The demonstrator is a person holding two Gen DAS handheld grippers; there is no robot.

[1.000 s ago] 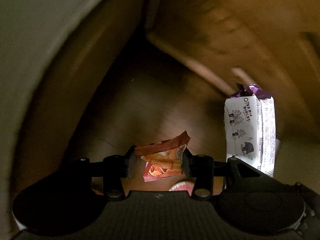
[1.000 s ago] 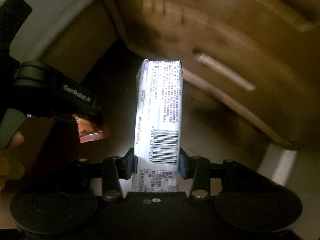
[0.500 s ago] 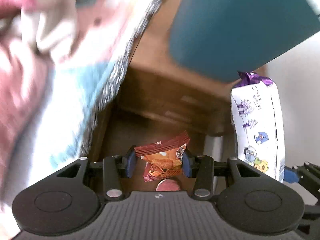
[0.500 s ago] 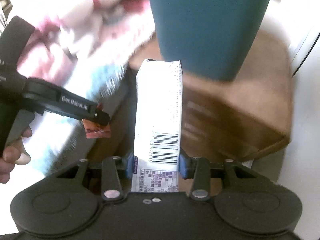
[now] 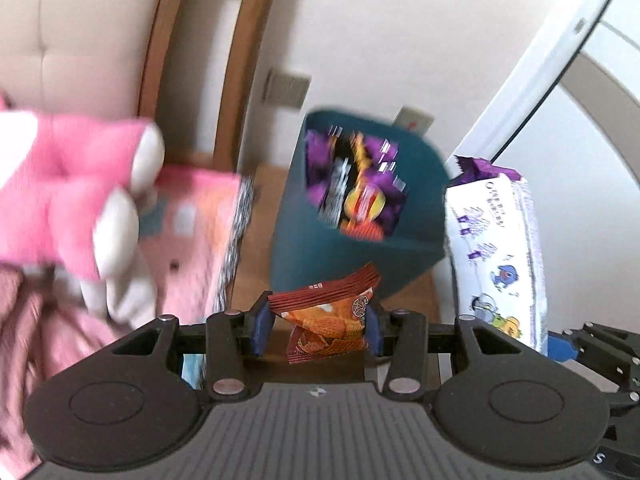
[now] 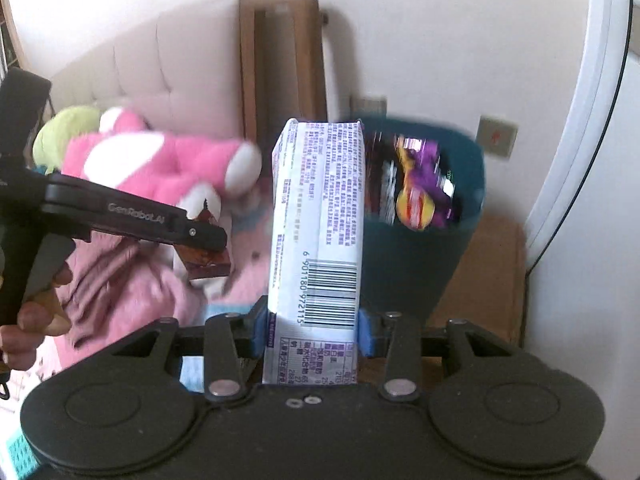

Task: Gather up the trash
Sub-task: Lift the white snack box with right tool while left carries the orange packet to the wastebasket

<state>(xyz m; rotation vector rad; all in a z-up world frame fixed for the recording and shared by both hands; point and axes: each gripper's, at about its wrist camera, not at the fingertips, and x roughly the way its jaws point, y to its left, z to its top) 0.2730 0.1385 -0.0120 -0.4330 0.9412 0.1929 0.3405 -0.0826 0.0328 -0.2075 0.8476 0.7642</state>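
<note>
My left gripper (image 5: 316, 330) is shut on a small orange-red snack wrapper (image 5: 328, 316). My right gripper (image 6: 314, 330) is shut on a tall white wrapper with purple print and a barcode (image 6: 318, 236); it also shows at the right of the left wrist view (image 5: 496, 256). Ahead of both stands a teal bin (image 5: 348, 256), also in the right wrist view (image 6: 404, 264), with a purple snack bag (image 5: 356, 196) inside. The left gripper (image 6: 208, 240) with its wrapper shows left of the white wrapper in the right wrist view.
A pink and white plush toy (image 5: 76, 196) lies on pink bedding (image 6: 132, 288) to the left, before a padded beige headboard (image 6: 136, 68). The bin stands on a wooden nightstand (image 6: 484, 280). A white wall and a white door frame (image 6: 576, 100) lie to the right.
Both grippers have swung up from a dark floor area to face the bin's open top. Each still holds its wrapper. The bin's inside with the purple bag has come into view.
</note>
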